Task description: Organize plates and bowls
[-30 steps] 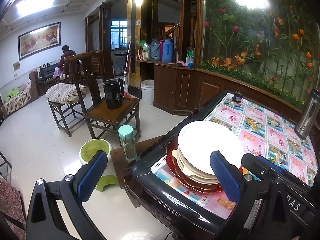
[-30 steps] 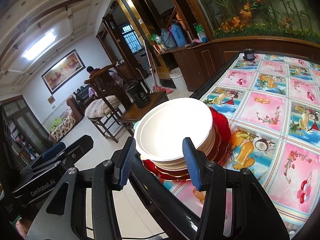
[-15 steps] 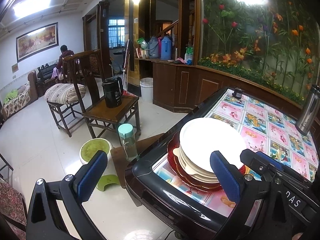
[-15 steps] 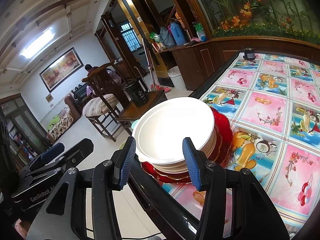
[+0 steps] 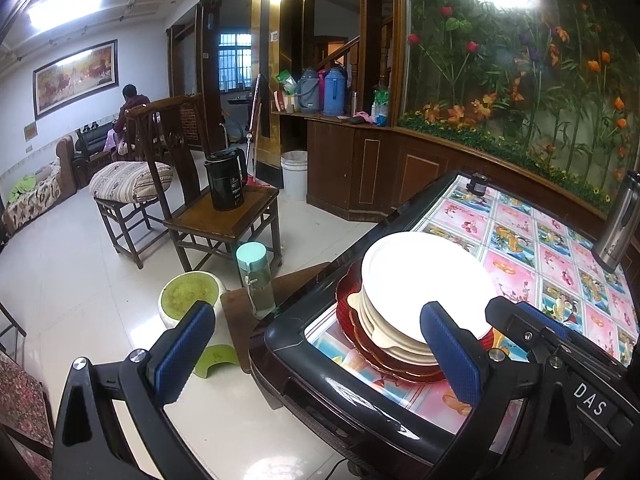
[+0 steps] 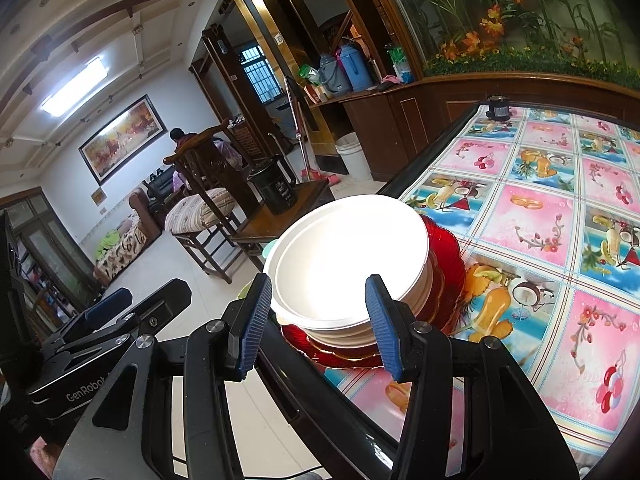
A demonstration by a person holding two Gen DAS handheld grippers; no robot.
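Note:
A stack of white plates and bowls [image 5: 424, 276] [image 6: 348, 256] rests on red glass plates [image 5: 348, 300] [image 6: 444, 256] at the near corner of the table [image 6: 528, 216], which has a fruit-patterned cloth. My right gripper [image 6: 318, 320] hovers just in front of the stack's near rim. Its blue pads stand apart and press on nothing. My left gripper [image 5: 316, 348] is open wide. One finger is out over the floor, the other in front of the stack's near right side. Each gripper's black body shows in the other's view.
A steel flask [image 5: 616, 224] and a small dark jar [image 5: 478, 182] stand on the table farther back. The black table rim [image 5: 320, 380] is close below me. Left of it are a green-capped bottle [image 5: 254, 276], a green stool [image 5: 192, 300] and a chair bearing a black kettle [image 5: 226, 180].

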